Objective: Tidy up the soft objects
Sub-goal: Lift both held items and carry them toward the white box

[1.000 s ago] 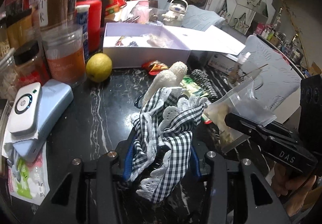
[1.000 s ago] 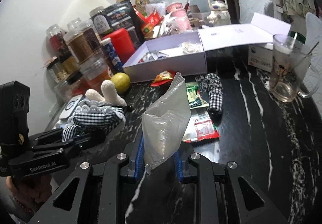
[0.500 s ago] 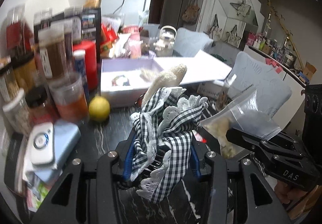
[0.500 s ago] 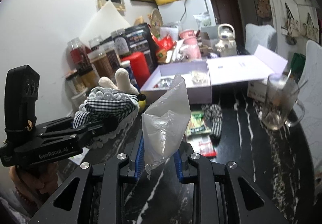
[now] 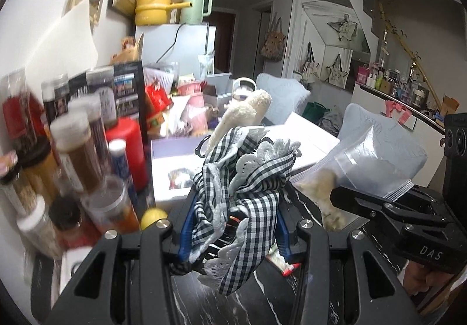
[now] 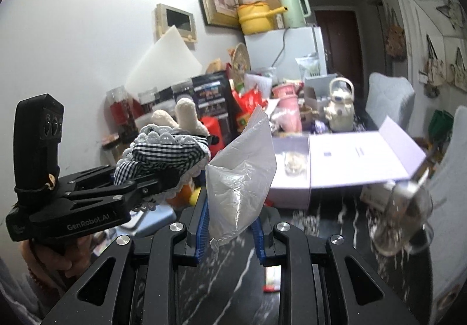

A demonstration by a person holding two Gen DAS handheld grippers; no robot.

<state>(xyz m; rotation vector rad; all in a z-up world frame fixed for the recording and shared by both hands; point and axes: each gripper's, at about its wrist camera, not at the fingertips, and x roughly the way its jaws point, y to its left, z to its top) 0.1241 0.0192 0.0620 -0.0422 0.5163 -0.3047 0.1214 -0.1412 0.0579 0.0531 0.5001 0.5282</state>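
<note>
Two grips held, nothing stowed yet. Left gripper (image 5: 233, 225) clamped on the gingham cloth (image 5: 242, 179), woolly toy (image 5: 245, 114) poking up out of the bundle beyond the fingertips. Right gripper (image 6: 230, 225) pinched on the plastic bag (image 6: 242, 179), bag standing upright between the pads. Both raised off the table (image 6: 233, 281), side by side. Ahead of both, the white box (image 6: 292, 187) lay open with a few small items inside, too blurred to name. Judged about midway: picked up, bagging or boxing left.
</note>
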